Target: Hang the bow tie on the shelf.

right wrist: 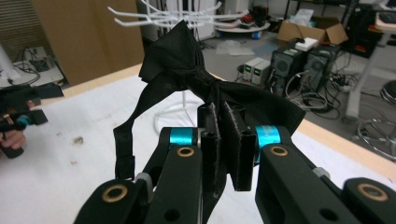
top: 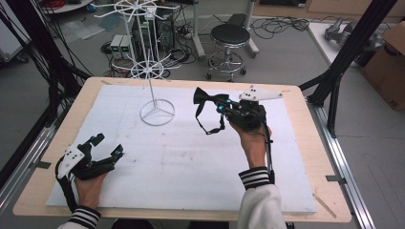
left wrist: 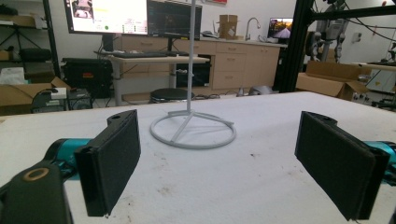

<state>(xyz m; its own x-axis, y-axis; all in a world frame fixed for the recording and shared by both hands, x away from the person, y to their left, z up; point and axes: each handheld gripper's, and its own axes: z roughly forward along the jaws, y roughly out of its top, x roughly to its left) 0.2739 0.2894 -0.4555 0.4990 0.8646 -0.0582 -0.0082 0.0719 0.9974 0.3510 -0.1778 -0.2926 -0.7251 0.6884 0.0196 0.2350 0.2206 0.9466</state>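
Left gripper point(top: 106, 147) low over white foam-topped bench point(top: 181, 162), padded jaws wide, nothing held. White wire rack point(top: 154, 71), ring base, stands mid-bench. Right gripper point(top: 220, 104) raised, pinching black fabric bow tie point(top: 206, 98), strap dangling.

White rack point(top: 152, 67) mid-table, bare board point(top: 181, 162) around

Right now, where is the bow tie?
The bow tie hangs pinched in the right gripper, above the table's far middle, just right of the white rack.
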